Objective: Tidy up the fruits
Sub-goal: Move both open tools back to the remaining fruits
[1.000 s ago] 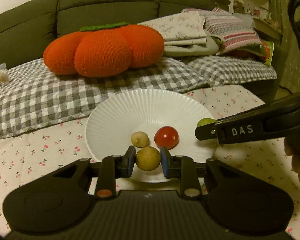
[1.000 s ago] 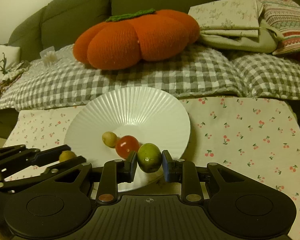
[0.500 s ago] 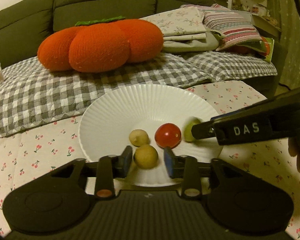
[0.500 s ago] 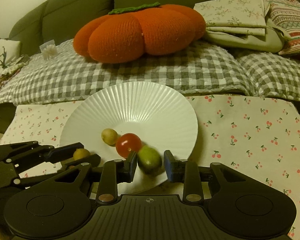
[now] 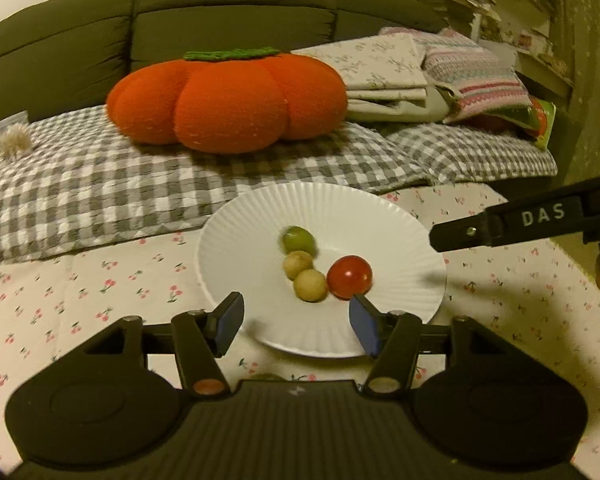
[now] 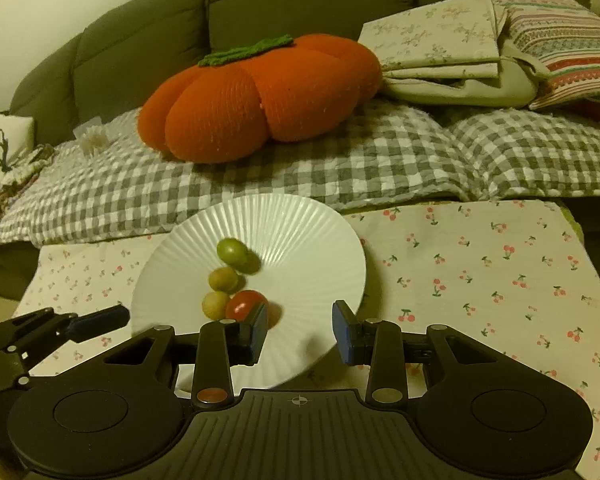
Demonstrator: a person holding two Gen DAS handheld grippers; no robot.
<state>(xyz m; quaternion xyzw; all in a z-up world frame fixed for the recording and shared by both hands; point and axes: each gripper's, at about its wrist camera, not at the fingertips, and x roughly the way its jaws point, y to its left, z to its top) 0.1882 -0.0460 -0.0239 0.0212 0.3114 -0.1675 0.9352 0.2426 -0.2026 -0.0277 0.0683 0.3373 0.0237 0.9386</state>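
Observation:
A white ribbed plate (image 5: 340, 208) (image 6: 300, 224) sits on the cherry-print cloth. On it lie a green fruit (image 5: 298, 239) (image 6: 231, 251), two small tan fruits (image 5: 297, 265) (image 5: 310, 285) (image 6: 223, 279) (image 6: 216, 305) and a red tomato (image 5: 349, 277) (image 6: 246, 303). My left gripper (image 5: 296, 322) is open and empty, just before the plate's near rim. My right gripper (image 6: 300, 332) is open and empty over the plate's near right rim. The right gripper's finger also shows in the left wrist view (image 5: 500, 224).
A big orange pumpkin cushion (image 5: 228, 100) (image 6: 260, 96) lies on a grey checked blanket (image 5: 100, 184) behind the plate. Folded linens and a striped pillow (image 5: 472, 76) lie at the back right. The dark sofa back (image 5: 180, 20) rises behind.
Both grippers opened and let go of their fruits: the tan fruit and the green fruit now lie on the plate. Both grippers pulled back from the plate.

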